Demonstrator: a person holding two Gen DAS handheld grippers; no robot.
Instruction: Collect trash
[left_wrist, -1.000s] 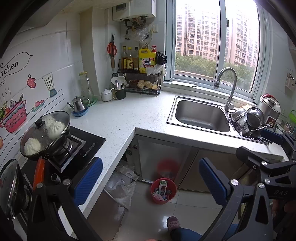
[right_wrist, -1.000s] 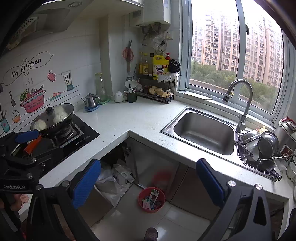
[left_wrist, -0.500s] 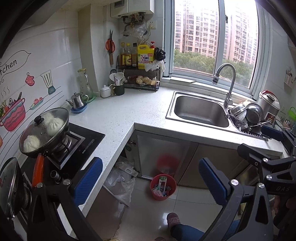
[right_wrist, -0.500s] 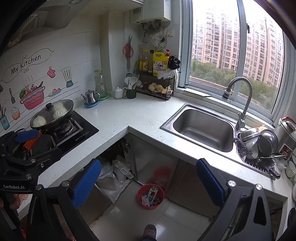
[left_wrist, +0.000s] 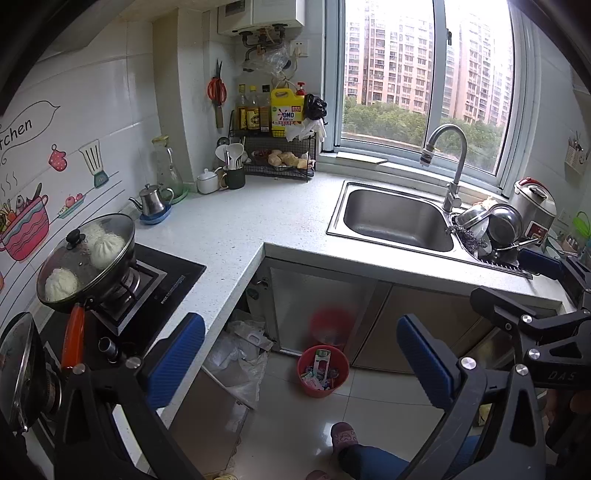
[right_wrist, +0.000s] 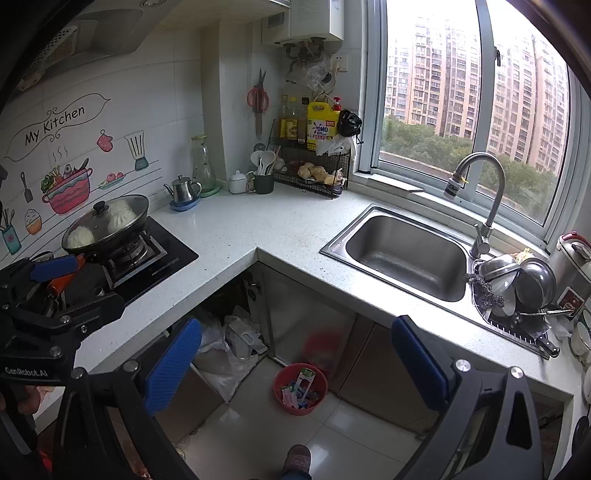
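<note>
Corner kitchen, white countertop (left_wrist: 236, 229) bare, both grippers high above floor.
Left gripper (left_wrist: 299, 354) and right gripper (right_wrist: 295, 354) spread wide, holding nothing; red trash bin (left_wrist: 323, 371) with wrappers on floor before cabinet doors. Best lowered straight down toward bin rim, clear of counter edge, plastic bags (left_wrist: 240, 354) and slippered foot (left_wrist: 344, 435).

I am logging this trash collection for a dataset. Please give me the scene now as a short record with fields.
place: kitchen with an L-shaped white countertop
trash container: red bin on the floor by the cabinet under the sink, wrappers inside
loose bags: plastic bags in the open space under the counter corner
left gripper: fingers open, empty, raised over the floor
right gripper: fingers open, empty
stove: lidded pan with steamed buns
sink: basin empty
person: slippered foot on the floor
</note>
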